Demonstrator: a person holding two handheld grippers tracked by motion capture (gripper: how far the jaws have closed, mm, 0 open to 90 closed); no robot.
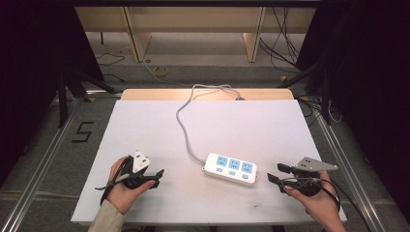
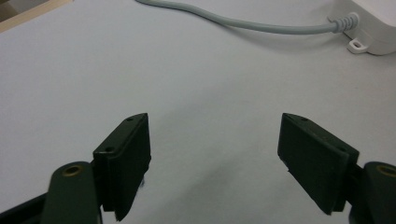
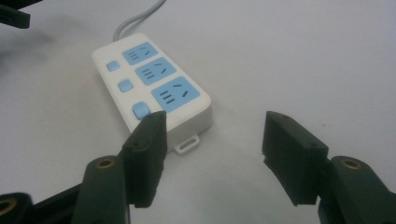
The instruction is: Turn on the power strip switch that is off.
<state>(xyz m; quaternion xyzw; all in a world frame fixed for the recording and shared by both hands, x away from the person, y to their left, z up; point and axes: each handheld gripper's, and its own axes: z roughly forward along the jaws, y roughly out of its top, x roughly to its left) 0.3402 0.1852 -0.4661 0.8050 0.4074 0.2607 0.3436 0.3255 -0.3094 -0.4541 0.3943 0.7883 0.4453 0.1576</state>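
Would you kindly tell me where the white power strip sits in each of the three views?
High view: power strip lies centre-right on the table.
Left gripper view: its end is in the top right corner.
Right gripper view: it lies left of centre.
Shared landmark: its grey cord.

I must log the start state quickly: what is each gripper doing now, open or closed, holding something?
Left gripper: jaws open, holding nothing, over bare table.
Right gripper: jaws open, holding nothing, near the end of the power strip.
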